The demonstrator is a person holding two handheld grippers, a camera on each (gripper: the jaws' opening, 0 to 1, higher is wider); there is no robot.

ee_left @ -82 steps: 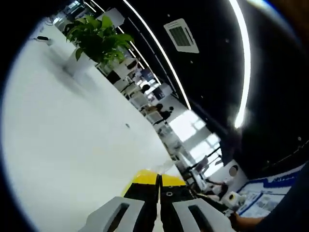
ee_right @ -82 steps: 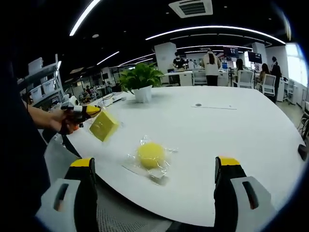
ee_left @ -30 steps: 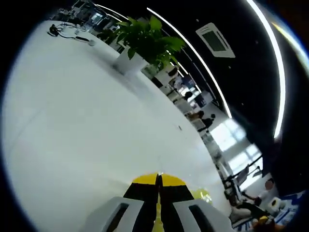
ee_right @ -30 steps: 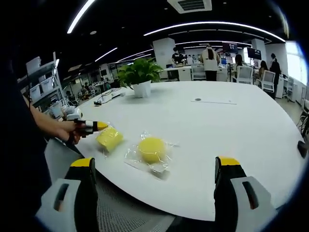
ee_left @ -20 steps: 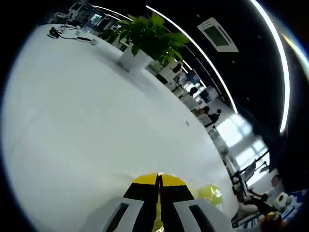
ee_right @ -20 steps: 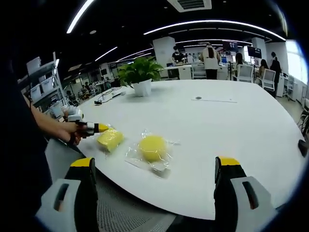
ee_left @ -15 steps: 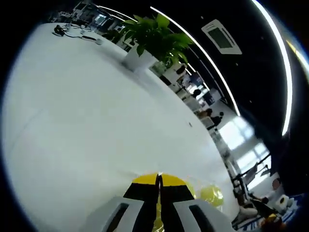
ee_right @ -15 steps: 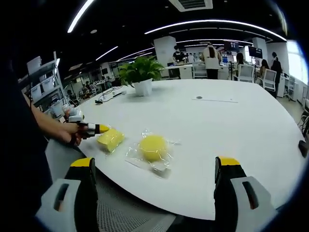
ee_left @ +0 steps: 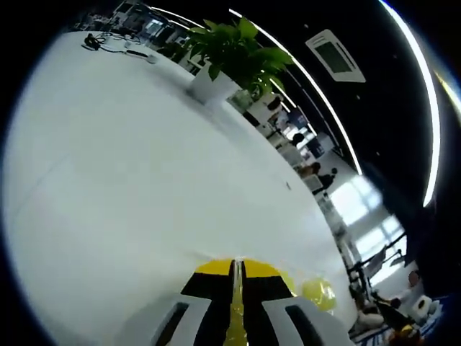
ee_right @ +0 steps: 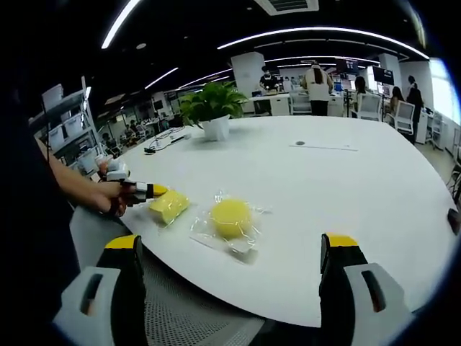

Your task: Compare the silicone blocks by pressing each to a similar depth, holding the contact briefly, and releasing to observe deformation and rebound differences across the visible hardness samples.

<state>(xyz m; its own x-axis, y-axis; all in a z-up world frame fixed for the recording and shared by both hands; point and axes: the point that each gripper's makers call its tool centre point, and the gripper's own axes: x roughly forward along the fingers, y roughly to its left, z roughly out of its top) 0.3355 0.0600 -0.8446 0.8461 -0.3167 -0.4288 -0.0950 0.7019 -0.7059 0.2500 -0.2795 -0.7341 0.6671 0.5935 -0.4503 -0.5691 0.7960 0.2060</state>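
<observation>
On the white table a potted plant stands far back at 11 o'clock, with cables beside it. The round yellow block lies in a clear bag near the front edge. Just at its 9 o'clock, the square yellow block is gripped by the closed left claw, held by a hand. The right claw hangs wide open, touching nothing.
</observation>
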